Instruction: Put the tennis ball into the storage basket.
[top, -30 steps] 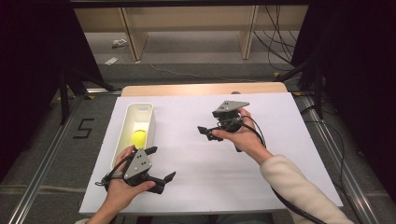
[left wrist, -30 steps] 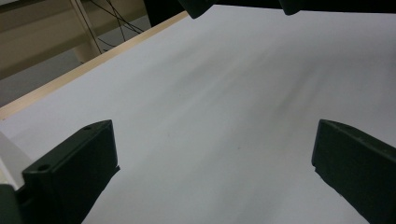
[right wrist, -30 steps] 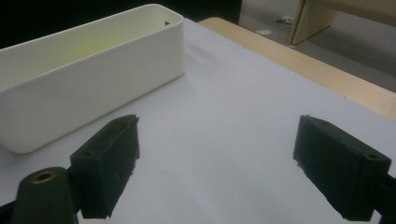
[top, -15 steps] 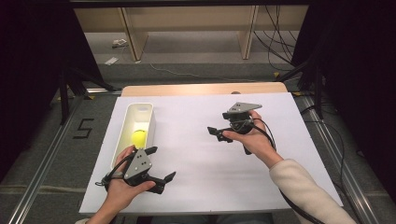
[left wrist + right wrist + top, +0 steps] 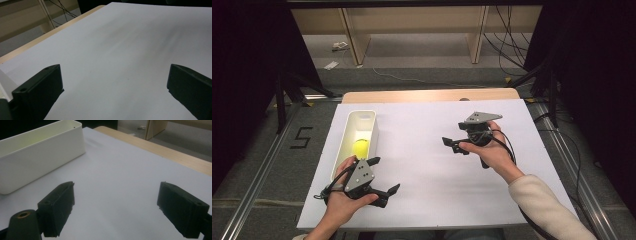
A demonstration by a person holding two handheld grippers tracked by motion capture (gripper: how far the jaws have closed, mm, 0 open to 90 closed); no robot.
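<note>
- Two grippers are at work, one in each of the person's hands. The left gripper [image 5: 382, 175] sits low at the near left of the table [image 5: 432, 125], just beside the near end of the bin. The right gripper [image 5: 451, 145] is held over the right half of the white sheet, well apart from the bin.
- One bin [image 5: 356, 131]: a long, narrow white container lying lengthwise along the left side of the table, open at the top.
- One ball [image 5: 360, 148]: yellow, resting inside the bin in its nearer half, close to the left gripper but not touched by it.
- The left gripper's jaws stand wide apart; in the left gripper view bare white table surface shows between them, and nothing is held.
- The right gripper's jaws also stand wide apart with nothing between them; in the right gripper view they point across the table toward the bin's [image 5: 37, 152] side wall, which lies off to the upper left.
- One white sheet covers most of the table; a strip of wooden tabletop shows along the far edge.
- On the floor to the left of the table, a single marking [image 5: 302, 137] reads as a five.
</note>
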